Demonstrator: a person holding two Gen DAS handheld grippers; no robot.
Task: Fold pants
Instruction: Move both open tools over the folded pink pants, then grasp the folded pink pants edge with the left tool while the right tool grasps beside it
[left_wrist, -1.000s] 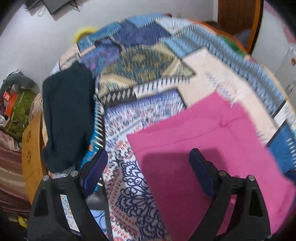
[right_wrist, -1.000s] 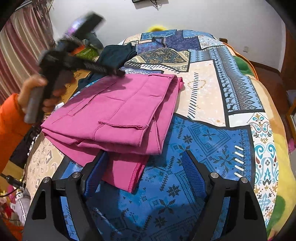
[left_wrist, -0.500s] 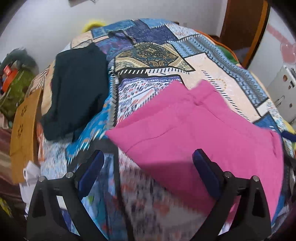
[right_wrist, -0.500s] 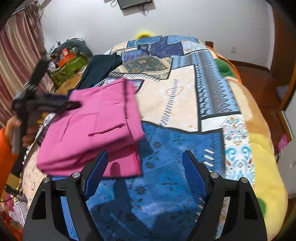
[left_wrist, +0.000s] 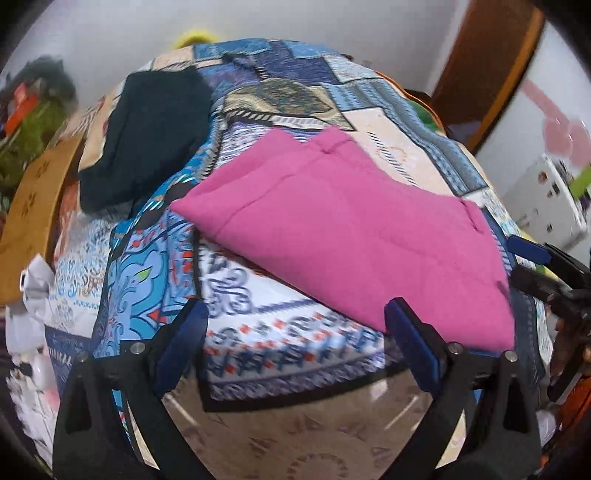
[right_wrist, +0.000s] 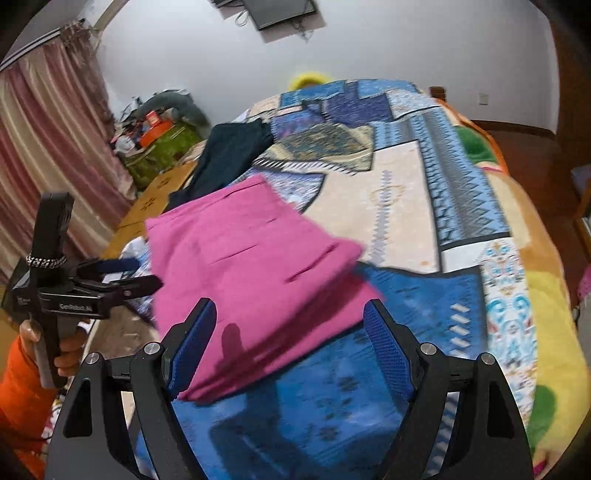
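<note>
The pink pants (left_wrist: 343, 229) lie folded into a thick rectangle on the patterned bedspread (left_wrist: 288, 350); they also show in the right wrist view (right_wrist: 251, 273). My left gripper (left_wrist: 295, 332) is open and empty, held above the bed just short of the pants' near edge. My right gripper (right_wrist: 290, 339) is open and empty, hovering over the pants' near corner. The left gripper also shows in the right wrist view (right_wrist: 122, 273), held in a hand with an orange sleeve at the left of the pants. Part of the right gripper (left_wrist: 546, 266) appears at the right edge of the left wrist view.
A dark folded garment (left_wrist: 147, 129) lies on the bed beyond the pants, also in the right wrist view (right_wrist: 229, 158). A wooden bed edge (left_wrist: 33, 199) and cluttered items (right_wrist: 159, 133) stand to the left. A curtain (right_wrist: 48, 162) hangs at the far left.
Both grippers have pulled back and away from the folded pants, which now lie farther ahead. The left gripper has drawn off to the pants' left side. Both stay open.
</note>
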